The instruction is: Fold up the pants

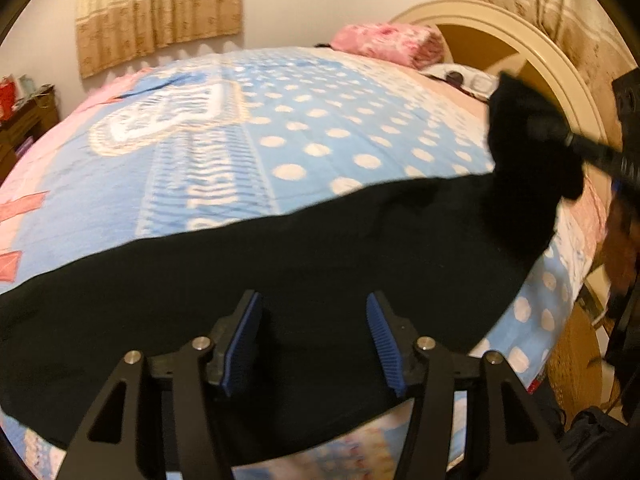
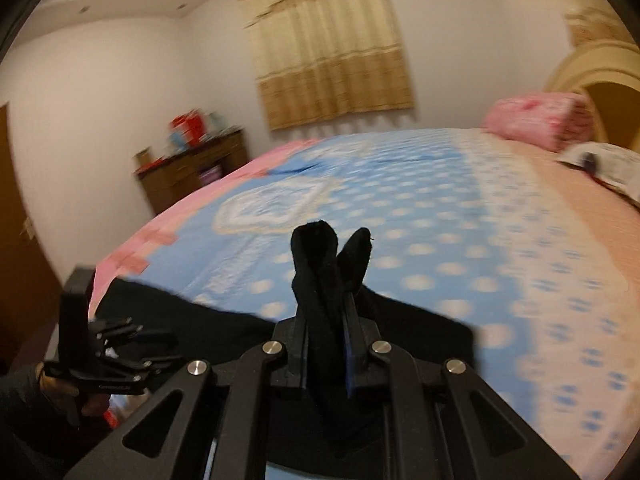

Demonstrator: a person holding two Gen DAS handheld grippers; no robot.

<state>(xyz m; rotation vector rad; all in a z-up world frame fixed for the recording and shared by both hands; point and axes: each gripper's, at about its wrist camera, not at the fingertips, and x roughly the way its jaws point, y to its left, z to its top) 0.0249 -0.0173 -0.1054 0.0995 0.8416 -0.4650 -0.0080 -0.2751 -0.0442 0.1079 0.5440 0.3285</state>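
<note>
In the left wrist view, the left gripper sits at the bottom centre with its blue-padded fingers spread apart, hovering over the black pants. The pants lie in a dark band across the lower half of the frame on the blue dotted bedspread. At the right edge, one end of them is lifted by the right gripper. In the right wrist view, the right gripper is clamped on a bunched end of the pants at lower centre. A pink pillow and curved headboard lie beyond, upper right.
</note>
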